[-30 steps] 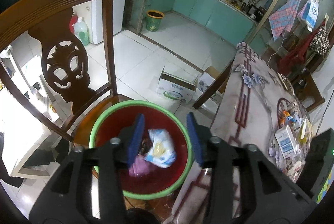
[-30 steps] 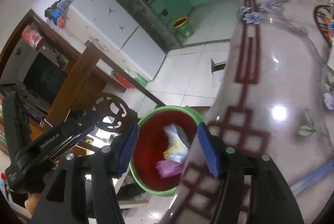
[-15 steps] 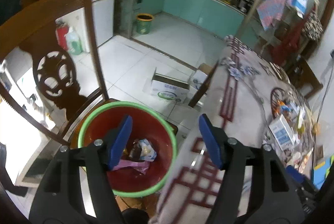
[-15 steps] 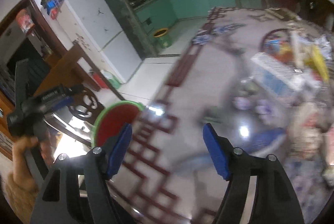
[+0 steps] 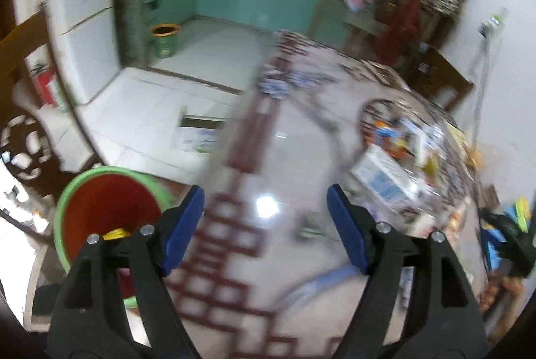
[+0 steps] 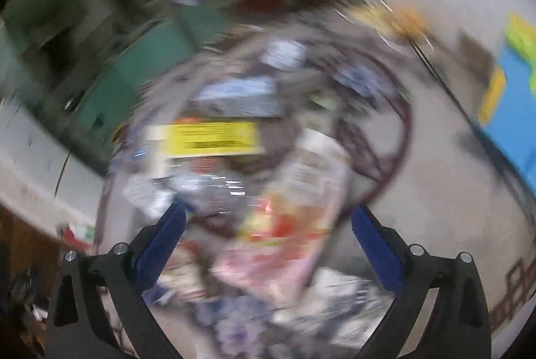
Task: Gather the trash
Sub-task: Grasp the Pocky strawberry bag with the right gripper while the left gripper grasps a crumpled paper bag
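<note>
A red bin with a green rim (image 5: 100,208) stands at the lower left of the left wrist view, holding a scrap of yellow trash. My left gripper (image 5: 264,208) hangs over the glossy patterned table (image 5: 254,258), its jaws opening with nothing between them. In the blurred right wrist view my right gripper (image 6: 268,221) hovers over a pile of wrappers, jaws opening wide. A pink and red packet (image 6: 284,231) lies below the gap, untouched. A yellow label (image 6: 211,138) shows farther back.
A carved wooden chair (image 5: 23,138) stands left of the bin. A cardboard box (image 5: 197,134) lies on the tiled floor beyond the table edge. Boxes and packets (image 5: 392,164) crowd the table's right side. A second green bin (image 5: 164,41) stands in the kitchen doorway.
Both grippers swung right, away from the bin and over the table, and both jaws spread wider. The right one now looks at the wrapper pile instead of the bin.
</note>
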`<state>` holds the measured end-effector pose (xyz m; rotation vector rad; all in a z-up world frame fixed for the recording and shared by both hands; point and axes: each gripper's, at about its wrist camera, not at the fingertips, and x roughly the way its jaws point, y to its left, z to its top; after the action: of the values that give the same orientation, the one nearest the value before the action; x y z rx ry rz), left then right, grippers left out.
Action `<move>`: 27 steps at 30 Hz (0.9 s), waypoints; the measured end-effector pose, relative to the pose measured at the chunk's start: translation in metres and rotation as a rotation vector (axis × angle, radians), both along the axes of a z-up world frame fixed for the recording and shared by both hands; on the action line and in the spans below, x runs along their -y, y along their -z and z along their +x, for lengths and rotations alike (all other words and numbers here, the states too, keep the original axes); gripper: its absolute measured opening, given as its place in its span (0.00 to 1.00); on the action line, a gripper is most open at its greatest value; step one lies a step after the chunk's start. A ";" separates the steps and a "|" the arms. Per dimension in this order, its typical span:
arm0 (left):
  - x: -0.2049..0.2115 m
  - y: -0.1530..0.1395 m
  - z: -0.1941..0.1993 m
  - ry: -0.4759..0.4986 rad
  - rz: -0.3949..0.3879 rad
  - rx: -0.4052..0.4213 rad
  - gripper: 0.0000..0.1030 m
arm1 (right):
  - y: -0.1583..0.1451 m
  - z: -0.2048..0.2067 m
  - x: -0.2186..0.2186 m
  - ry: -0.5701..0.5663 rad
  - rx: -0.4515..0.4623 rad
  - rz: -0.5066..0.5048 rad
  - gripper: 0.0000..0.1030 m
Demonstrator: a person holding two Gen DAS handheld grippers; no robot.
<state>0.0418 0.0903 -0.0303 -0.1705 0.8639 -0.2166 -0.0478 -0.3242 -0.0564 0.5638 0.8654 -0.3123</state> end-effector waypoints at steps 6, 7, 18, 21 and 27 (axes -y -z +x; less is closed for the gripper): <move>0.082 0.015 -0.002 0.165 0.015 -0.034 0.75 | 0.054 0.016 0.024 0.052 -0.083 0.203 0.93; 0.094 0.018 -0.002 0.188 0.025 -0.041 0.75 | 0.057 0.019 0.021 0.047 -0.096 0.195 0.93; 0.166 0.041 -0.005 0.297 0.020 -0.088 0.79 | 0.070 0.027 0.013 -0.024 -0.106 0.254 0.77; 0.185 0.052 -0.007 0.329 0.013 -0.123 0.79 | 0.068 0.026 0.013 -0.031 -0.094 0.273 0.75; 0.208 0.068 -0.009 0.367 0.020 -0.166 0.79 | 0.034 0.010 0.027 0.016 0.047 0.271 0.75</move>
<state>0.0323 -0.1175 -0.0984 -0.0090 1.0592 -0.5423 -0.0383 -0.3509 -0.0908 0.8264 0.8636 -0.1960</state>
